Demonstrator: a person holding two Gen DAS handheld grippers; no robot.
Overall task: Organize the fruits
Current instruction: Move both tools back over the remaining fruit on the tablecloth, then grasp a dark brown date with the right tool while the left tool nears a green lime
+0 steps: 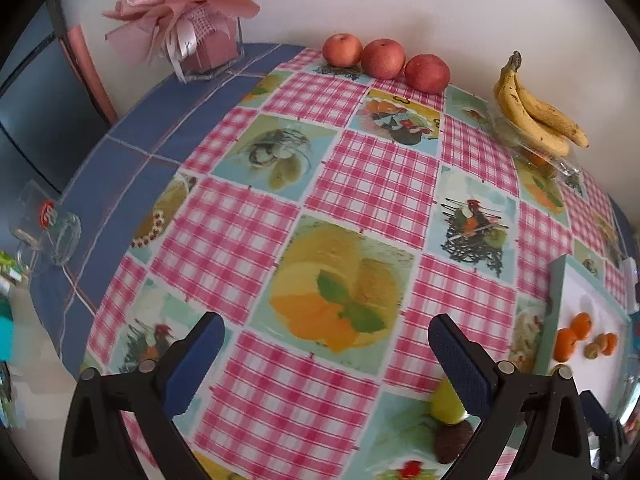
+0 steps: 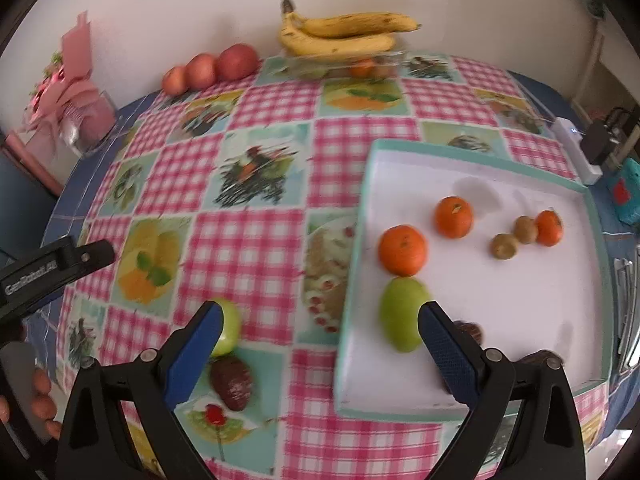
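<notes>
A white tray with a teal rim (image 2: pixel 520 300) holds three tangerines (image 2: pixel 402 250), two kiwis (image 2: pixel 504 246), a green fruit (image 2: pixel 402 314) and dark brown fruits (image 2: pixel 470 330) partly hidden behind my right finger. My right gripper (image 2: pixel 320 312) hovers open over the tray's left edge, holding nothing. On the cloth to its left lie another green fruit (image 2: pixel 228 328) and a brown fruit (image 2: pixel 232 382). My left gripper (image 1: pixel 326 324) is open and empty above the tablecloth; that green fruit (image 1: pixel 446 402) and brown fruit (image 1: pixel 452 440) lie by its right finger.
Three red apples (image 1: pixel 382 58) line the far edge by the wall. Bananas (image 1: pixel 536 116) rest on a clear dish (image 1: pixel 560 166) with more fruit under them. A pink bouquet (image 1: pixel 184 12) and a glass mug (image 1: pixel 48 228) stand at the left. A hand (image 2: pixel 40 396) holds the left gripper.
</notes>
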